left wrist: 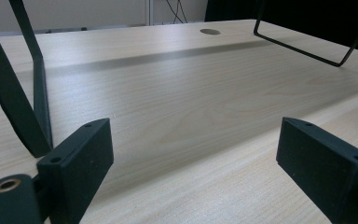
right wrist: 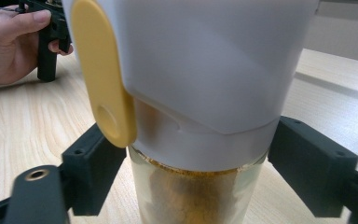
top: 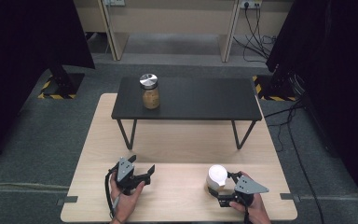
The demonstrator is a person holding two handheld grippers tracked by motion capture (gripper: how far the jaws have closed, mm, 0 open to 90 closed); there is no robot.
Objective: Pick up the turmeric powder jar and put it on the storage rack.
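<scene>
Gripping the white-lidded spice jar (right wrist: 200, 140) near the wooden table's (top: 177, 144) front edge, the right gripper (top: 224, 189) has its jaws against the glass; the left gripper (top: 145, 173) rests open, empty.

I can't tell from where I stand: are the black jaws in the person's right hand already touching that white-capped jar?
Cannot tell. In the right gripper view the jaws flank the white-capped jar very closely, but no clear gap or contact shows on either side.

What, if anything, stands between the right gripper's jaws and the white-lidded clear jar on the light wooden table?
Nothing visible does. The right gripper already has the white-lidded clear jar between its two black jaws, one on each side of the glass just below the lid. Whether the pads press on it yet cannot be told.
</scene>
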